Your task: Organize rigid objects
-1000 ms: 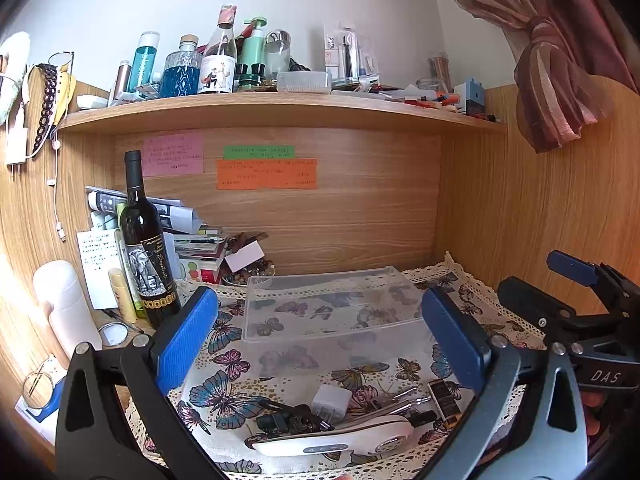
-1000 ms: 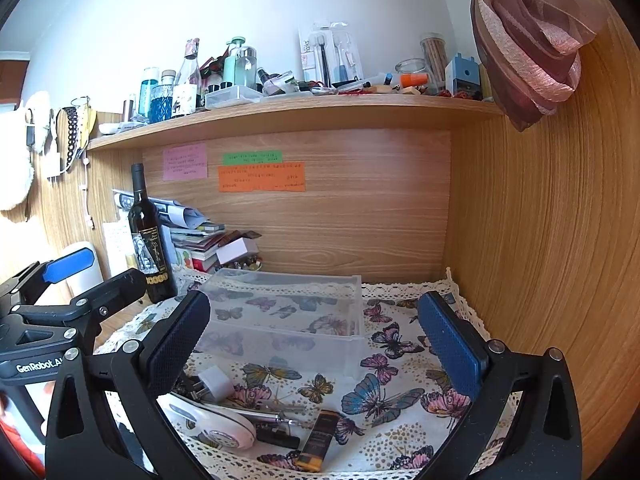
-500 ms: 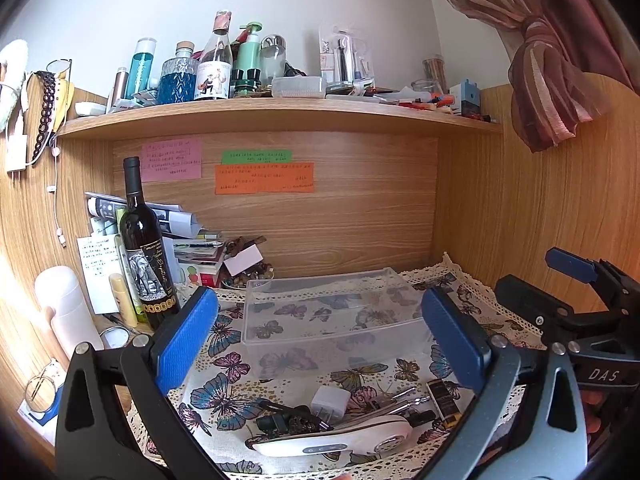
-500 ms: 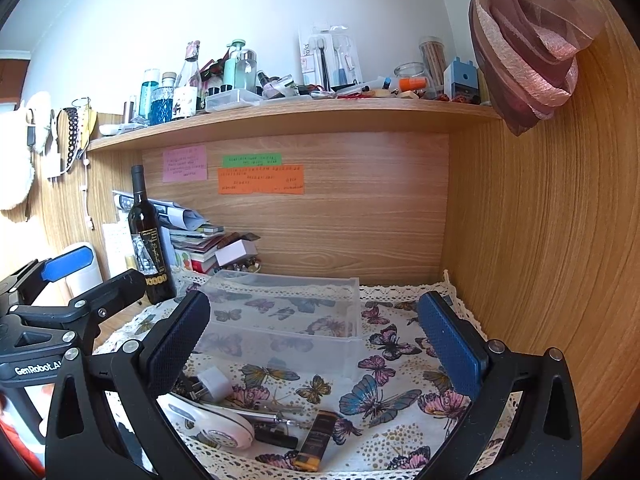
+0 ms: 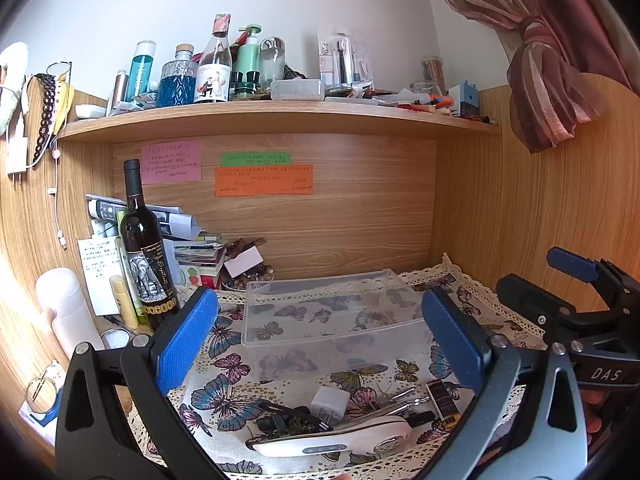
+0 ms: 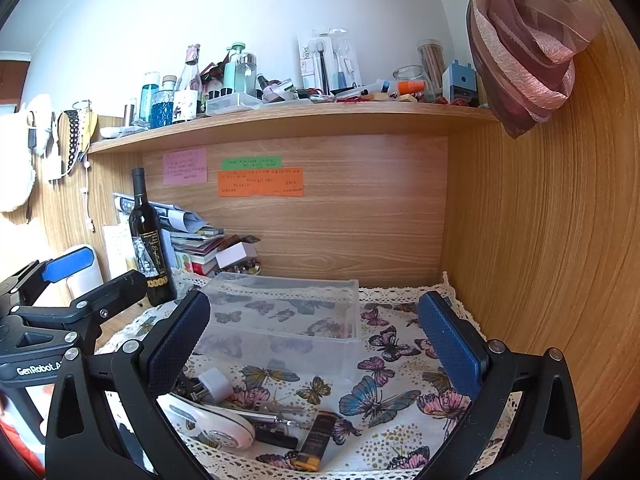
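A: Both the left gripper (image 5: 320, 336) and right gripper (image 6: 314, 336) hang wide open and empty.

B: Take the white charger plug (image 5: 330, 402) by its flat sides; the clear plastic bin (image 5: 332, 320) sits just behind it.

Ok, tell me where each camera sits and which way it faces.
Left wrist: on the left gripper, facing the clear plastic box and desk back; own open fingers show, right gripper at right.
Right wrist: on the right gripper, same facing from further right; own open fingers show, left gripper at left.
Shared: box, wine bottle, white device.
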Tool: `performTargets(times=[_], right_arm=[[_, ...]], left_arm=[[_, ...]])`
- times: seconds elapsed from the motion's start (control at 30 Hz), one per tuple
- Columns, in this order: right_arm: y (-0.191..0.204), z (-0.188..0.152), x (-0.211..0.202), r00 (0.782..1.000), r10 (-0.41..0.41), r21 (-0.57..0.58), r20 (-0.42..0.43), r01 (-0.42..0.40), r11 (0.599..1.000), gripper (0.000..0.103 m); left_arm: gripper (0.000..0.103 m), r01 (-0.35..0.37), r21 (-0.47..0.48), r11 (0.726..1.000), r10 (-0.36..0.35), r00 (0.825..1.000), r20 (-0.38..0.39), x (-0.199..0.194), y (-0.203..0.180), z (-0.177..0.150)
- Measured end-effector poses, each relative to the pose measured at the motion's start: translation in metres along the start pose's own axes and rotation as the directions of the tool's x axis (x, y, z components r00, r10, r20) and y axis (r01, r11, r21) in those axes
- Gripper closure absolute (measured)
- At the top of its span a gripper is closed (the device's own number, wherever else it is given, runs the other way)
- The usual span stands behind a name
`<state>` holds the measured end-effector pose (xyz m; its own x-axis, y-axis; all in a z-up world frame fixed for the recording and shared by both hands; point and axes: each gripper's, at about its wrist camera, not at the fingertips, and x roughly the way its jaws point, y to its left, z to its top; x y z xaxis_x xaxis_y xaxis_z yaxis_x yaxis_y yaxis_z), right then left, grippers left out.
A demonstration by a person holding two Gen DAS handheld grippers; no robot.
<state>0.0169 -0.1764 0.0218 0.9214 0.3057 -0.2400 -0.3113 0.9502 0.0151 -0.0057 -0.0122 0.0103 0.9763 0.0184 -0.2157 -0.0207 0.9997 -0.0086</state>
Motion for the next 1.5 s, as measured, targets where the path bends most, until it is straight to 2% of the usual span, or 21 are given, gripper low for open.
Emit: performTargets(times=[0.73, 0.93, 1.0, 1.07, 1.13, 1.27, 1.5], right_arm=[[0.0, -0.001, -0.002, 1.0, 0.012, 0.011, 0.007, -0.012, 1.0, 0.0], [0.001, -0.003, 0.003, 1.0, 0.01, 0.022, -0.005, -0.01, 1.0, 0.001], [0.0, -0.004, 0.006, 1.0, 0.009, 0.026, -0.018, -0.009, 1.0, 0.005], [-0.002, -0.006, 0.012, 0.999, 0.018, 0.039, -0.046, -0.016, 0.999, 0.012], [-0.005, -0.008, 0.017, 0.997, 0.033, 0.052, -0.076, -0.029, 0.998, 0.019], [-0.011, -0.016, 0.026, 0.991, 0.049, 0.064, -0.128, -0.041, 0.997, 0.027], [-0.015, -0.038, 0.041, 0.97, 0.056, 0.066, -0.237, -0.041, 0.997, 0.039]], left_arm=[[0.0, 0.011, 0.001, 1.0, -0.011, 1.0, -0.002, -0.002, -0.003, -0.001], [0.0, 0.018, -0.032, 0.999, -0.019, 1.0, -0.008, -0.001, 0.003, -0.001], [0.0, 0.013, -0.044, 0.999, -0.014, 1.0, -0.014, 0.001, 0.006, -0.001], [0.007, 0.008, -0.053, 0.999, -0.009, 1.0, -0.027, 0.004, 0.01, -0.002], [0.017, 0.006, -0.063, 0.998, -0.01, 0.998, -0.058, 0.009, 0.016, -0.004], [0.022, 0.029, -0.105, 0.994, -0.042, 0.991, -0.129, 0.022, 0.028, -0.014], [0.032, 0.048, -0.135, 0.99, -0.084, 0.958, -0.276, 0.051, 0.03, -0.047]])
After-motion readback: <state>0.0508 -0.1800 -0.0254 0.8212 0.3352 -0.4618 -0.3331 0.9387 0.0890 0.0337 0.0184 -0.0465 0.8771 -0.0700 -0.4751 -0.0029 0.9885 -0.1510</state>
